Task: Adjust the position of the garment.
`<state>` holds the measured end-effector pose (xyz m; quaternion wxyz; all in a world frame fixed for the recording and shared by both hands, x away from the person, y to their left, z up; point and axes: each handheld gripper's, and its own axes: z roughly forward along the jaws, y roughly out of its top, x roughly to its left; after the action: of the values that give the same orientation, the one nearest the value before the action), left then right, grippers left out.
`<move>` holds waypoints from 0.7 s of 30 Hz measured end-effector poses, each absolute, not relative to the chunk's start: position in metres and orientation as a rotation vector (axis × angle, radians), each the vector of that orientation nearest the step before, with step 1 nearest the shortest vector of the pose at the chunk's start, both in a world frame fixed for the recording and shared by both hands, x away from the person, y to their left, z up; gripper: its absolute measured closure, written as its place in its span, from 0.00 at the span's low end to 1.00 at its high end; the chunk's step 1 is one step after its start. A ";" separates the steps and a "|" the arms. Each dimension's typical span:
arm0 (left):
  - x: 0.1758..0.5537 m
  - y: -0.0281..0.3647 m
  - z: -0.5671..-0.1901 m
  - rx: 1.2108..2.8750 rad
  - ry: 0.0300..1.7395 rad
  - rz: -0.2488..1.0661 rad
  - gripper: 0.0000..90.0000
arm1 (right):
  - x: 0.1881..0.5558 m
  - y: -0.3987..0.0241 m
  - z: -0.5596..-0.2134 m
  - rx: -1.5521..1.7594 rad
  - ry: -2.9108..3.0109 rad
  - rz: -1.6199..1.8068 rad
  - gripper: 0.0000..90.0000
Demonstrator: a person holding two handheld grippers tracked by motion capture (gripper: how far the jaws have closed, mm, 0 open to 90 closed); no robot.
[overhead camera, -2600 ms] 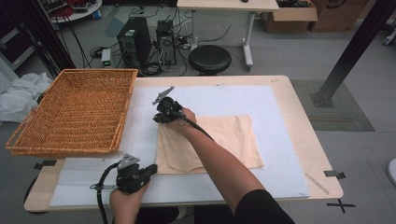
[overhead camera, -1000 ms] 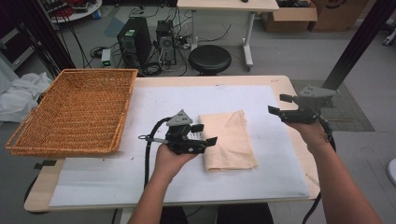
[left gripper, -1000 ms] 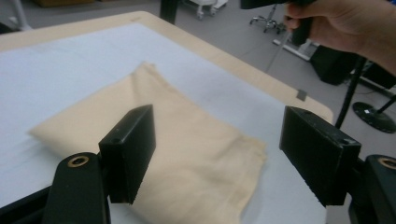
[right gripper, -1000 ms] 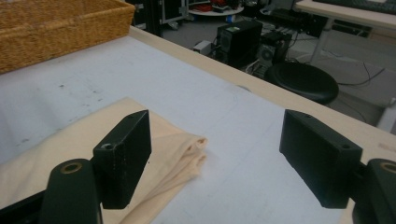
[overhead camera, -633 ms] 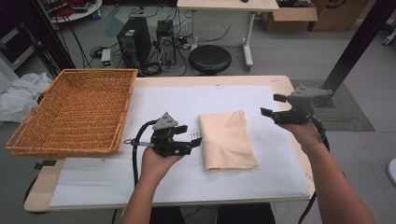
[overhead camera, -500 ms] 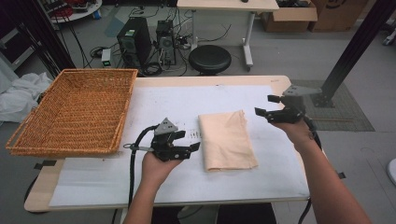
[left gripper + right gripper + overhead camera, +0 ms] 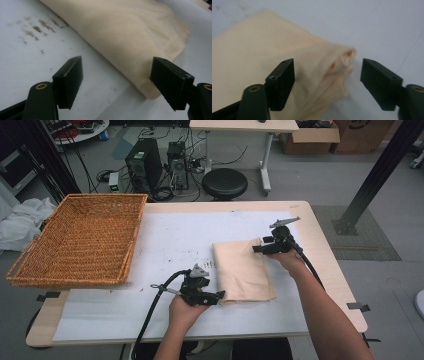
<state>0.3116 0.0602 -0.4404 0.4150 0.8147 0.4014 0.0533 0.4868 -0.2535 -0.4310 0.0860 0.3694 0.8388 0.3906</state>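
Observation:
A beige cloth [image 7: 242, 270], folded into a narrow rectangle, lies on the white sheet [image 7: 170, 240] in the middle of the table. My left gripper [image 7: 219, 296] is low at the cloth's near left corner. Its jaws are open, and in the left gripper view [image 7: 116, 61] the cloth's edge [image 7: 120, 30] runs between them untouched. My right gripper [image 7: 256, 249] is at the far right corner. Its jaws have just been closing and stand open around the bunched corner [image 7: 342, 60] in the right gripper view [image 7: 327, 62], with the pads clear of it.
A wicker basket [image 7: 75, 237] sits at the left of the table and hangs over its left edge. The bare wooden tabletop [image 7: 325, 265] shows to the right of the sheet. A stool [image 7: 225, 182] and computer cases stand on the floor beyond the far edge.
Both hands have come down to the cloth. The left gripper sank to the near left corner. The right gripper moved left and down to the far right corner.

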 end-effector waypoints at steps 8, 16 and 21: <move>0.298 0.051 -0.446 2.086 0.967 0.111 0.85 | 0.484 -0.269 -0.442 1.066 2.605 1.266 0.79; 0.300 0.080 -0.441 2.033 0.941 0.075 0.97 | 0.474 -0.251 -0.439 1.050 2.572 1.268 0.85; 0.297 0.119 -0.435 2.001 0.967 0.099 0.97 | 0.467 -0.225 -0.439 1.035 2.558 1.289 0.85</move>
<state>0.2968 0.1195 -0.4347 0.4427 0.8065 0.3898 0.0399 0.4666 -0.2251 -0.4386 0.0481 0.3396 0.8388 0.4228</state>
